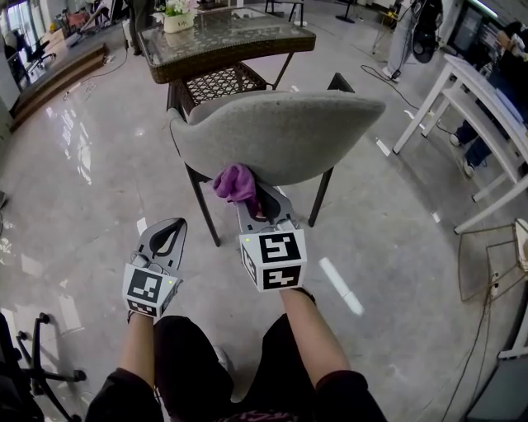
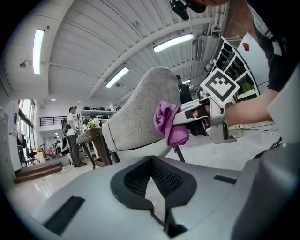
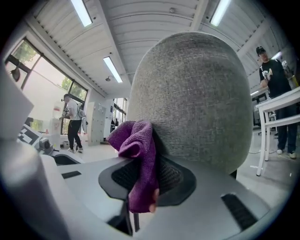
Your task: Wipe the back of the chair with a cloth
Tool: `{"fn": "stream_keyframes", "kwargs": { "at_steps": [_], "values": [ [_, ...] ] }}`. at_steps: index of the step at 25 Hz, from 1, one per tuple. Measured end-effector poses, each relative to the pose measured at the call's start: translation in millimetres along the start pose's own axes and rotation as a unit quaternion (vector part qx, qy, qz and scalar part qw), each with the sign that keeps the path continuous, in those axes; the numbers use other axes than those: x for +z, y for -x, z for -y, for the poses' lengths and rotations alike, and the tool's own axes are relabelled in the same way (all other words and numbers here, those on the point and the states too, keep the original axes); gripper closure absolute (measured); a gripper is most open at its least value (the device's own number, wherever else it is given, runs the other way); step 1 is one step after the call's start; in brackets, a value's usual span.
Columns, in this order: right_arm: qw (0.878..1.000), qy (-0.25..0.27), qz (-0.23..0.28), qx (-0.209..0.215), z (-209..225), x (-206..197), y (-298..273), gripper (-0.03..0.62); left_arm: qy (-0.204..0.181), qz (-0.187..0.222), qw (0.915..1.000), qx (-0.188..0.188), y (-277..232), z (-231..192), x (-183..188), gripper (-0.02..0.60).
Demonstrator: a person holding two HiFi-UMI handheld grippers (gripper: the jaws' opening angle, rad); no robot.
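Note:
The chair's grey fabric back (image 1: 285,132) curves across the middle of the head view on dark legs. My right gripper (image 1: 257,204) is shut on a purple cloth (image 1: 237,183), which is bunched against the lower left of the back's rear face. In the right gripper view the cloth (image 3: 138,159) hangs from between the jaws and touches the chair back (image 3: 192,103). My left gripper (image 1: 169,231) hovers lower left of the chair, shut and holding nothing, apart from it. From the left gripper view I see the chair back (image 2: 138,115), the cloth (image 2: 169,124) and the left gripper (image 2: 152,187).
A wicker table with a glass top (image 1: 223,41) stands just behind the chair, a flower pot (image 1: 177,16) on it. A white table (image 1: 470,91) and a wire frame (image 1: 487,264) are at the right. An office chair base (image 1: 33,367) sits lower left. People stand further off.

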State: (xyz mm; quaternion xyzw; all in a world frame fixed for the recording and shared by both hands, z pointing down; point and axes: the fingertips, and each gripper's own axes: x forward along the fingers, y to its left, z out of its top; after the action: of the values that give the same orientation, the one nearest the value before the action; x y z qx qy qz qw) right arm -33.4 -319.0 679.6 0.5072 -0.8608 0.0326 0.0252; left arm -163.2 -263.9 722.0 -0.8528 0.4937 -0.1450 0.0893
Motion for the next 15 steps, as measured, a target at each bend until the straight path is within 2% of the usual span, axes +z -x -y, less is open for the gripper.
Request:
{"fn": "stream_keyframes", "kwargs": {
  "at_steps": [5, 10, 15],
  "values": [
    [1.0, -0.017, 0.003, -0.024, 33, -4, 17, 0.491, -0.003, 0.003, 0.9999, -0.014, -10, 12, 3, 0.572],
    [0.997, -0.026, 0.004, -0.068, 81, -12, 39, 0.491, -0.01, 0.004, 0.9995, -0.03, -21, 27, 6, 0.572],
    [0.994, -0.011, 0.001, -0.106, 124, -12, 56, 0.491, -0.012, 0.001, 0.9987, -0.049, -30, 45, 5, 0.572]
  ]
}}
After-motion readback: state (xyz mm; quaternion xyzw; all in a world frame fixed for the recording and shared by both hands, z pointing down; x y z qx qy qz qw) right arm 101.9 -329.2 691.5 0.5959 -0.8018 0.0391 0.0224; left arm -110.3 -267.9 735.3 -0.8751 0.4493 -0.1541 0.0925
